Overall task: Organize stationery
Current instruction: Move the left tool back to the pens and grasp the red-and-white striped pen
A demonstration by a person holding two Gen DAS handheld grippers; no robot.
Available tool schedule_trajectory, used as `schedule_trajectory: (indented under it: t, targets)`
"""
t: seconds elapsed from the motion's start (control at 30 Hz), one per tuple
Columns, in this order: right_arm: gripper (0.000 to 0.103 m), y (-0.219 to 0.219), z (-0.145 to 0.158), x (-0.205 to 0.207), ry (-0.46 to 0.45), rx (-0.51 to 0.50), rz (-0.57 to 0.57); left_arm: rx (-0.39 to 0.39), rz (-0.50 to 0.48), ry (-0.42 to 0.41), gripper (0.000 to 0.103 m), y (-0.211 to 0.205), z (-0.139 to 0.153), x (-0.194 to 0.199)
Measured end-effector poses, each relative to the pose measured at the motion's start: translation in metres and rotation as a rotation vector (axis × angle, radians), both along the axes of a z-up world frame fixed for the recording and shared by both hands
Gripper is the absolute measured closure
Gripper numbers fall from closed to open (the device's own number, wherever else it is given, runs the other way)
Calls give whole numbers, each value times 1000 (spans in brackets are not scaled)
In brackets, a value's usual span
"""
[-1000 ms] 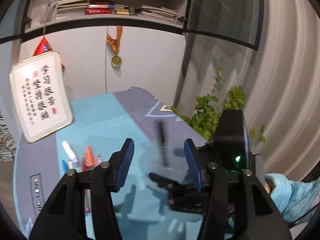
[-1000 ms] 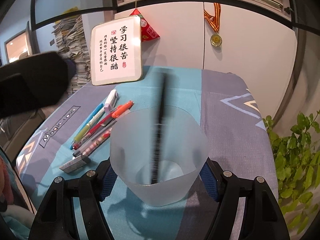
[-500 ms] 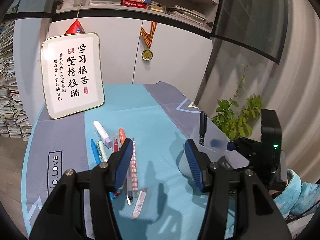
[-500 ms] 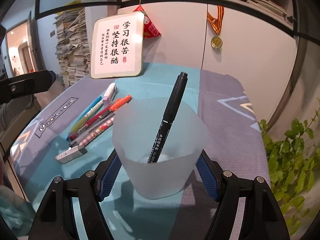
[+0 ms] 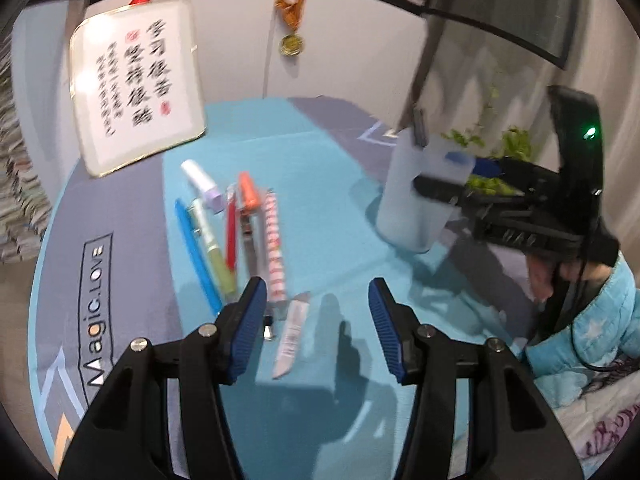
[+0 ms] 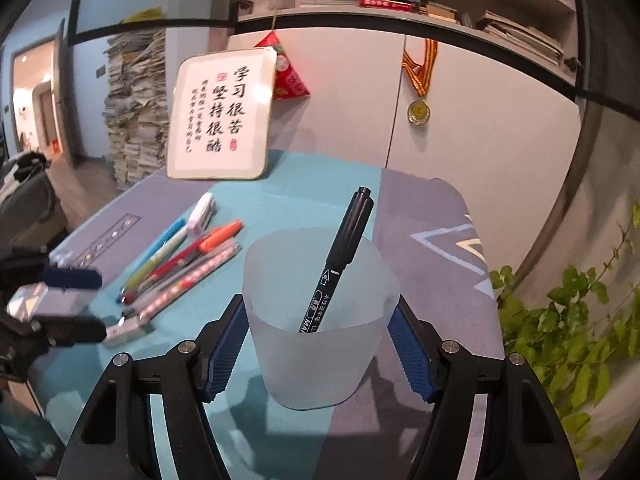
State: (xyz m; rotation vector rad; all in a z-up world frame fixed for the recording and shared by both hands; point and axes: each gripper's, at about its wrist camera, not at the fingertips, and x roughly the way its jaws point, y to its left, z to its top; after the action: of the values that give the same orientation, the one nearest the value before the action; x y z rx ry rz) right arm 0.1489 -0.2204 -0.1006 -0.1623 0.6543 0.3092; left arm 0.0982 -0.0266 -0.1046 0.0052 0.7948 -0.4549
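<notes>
A frosted plastic cup [image 6: 320, 364] stands on the blue and grey tablecloth [image 6: 304, 200] with a black marker [image 6: 348, 248] leaning inside it. My right gripper [image 6: 318, 306] is closing on the cup and its blue pads press on both sides. In the left wrist view the cup [image 5: 412, 208] and right gripper [image 5: 444, 172] show at the right. Several pens [image 5: 240, 236] lie side by side left of the cup, with a flat white eraser-like piece [image 5: 292, 332] at their near end. My left gripper [image 5: 316, 292] hangs open just above that near end, holding nothing.
A framed calligraphy sign [image 6: 220, 120] leans on the wall at the back of the table. A green plant [image 6: 580, 320] stands off the table's right edge. Paper stacks [image 6: 132, 112] rise at the far left. A person's blue sleeve [image 5: 600, 340] shows behind the right gripper.
My left gripper swung left and sank towards the pens, still open. The black marker, blurred in motion a second ago, now rests leaning in the cup. The right pads pinched the cup slightly tighter.
</notes>
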Motion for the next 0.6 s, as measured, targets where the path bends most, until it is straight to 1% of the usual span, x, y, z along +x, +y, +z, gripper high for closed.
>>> schedule_trajectory:
  t: [0.07, 0.17, 0.2, 0.27, 0.3, 0.37, 0.47, 0.6]
  targets:
    - [32, -4, 1, 10, -2, 17, -23, -8, 20, 3, 53, 1, 0, 8]
    - [32, -9, -4, 24, 13, 25, -64, -8, 14, -5, 53, -5, 0, 17]
    - [32, -11, -4, 24, 2, 34, -64, 2, 16, -5, 56, -8, -1, 22]
    - [32, -11, -5, 23, 6, 40, -59, 9, 13, 6, 66, -15, -3, 32]
    - [32, -11, -6, 22, 5, 39, -58, 3, 11, 12, 74, -18, -4, 37]
    - [32, -11, -7, 21, 4, 35, -56, 4, 1, 23, 75, -25, -7, 46]
    - [32, -11, -7, 21, 5, 34, -55, 46, -5, 47, 77, -34, -16, 58]
    - [32, -11, -7, 20, 4, 33, -53, 75, 45, 72, 79, -28, -26, 65]
